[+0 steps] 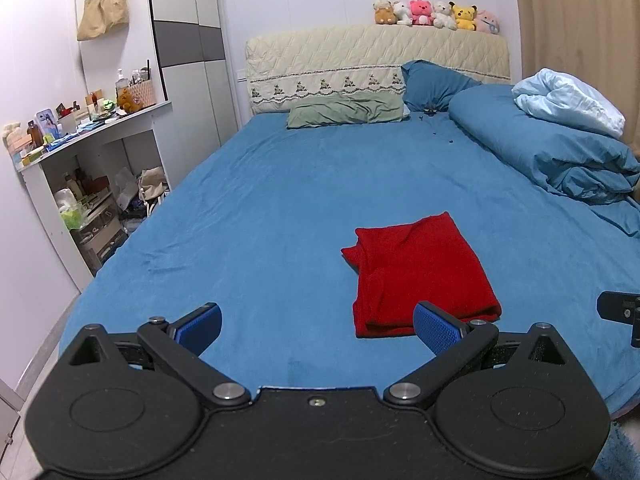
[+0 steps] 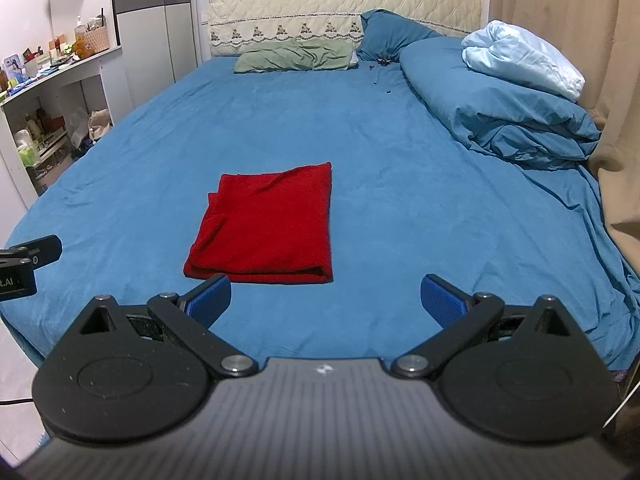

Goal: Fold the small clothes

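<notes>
A red garment lies folded into a rough rectangle on the blue bed sheet; it also shows in the right wrist view. My left gripper is open and empty, held above the sheet just near and left of the garment's near edge. My right gripper is open and empty, held near and right of the garment's near edge. Neither gripper touches the cloth. The garment's left side is a bit rumpled.
A rolled blue duvet with a pale blue blanket lies along the bed's right side. Pillows rest at the headboard, plush toys on top. A cluttered white shelf stands left of the bed. A curtain hangs at right.
</notes>
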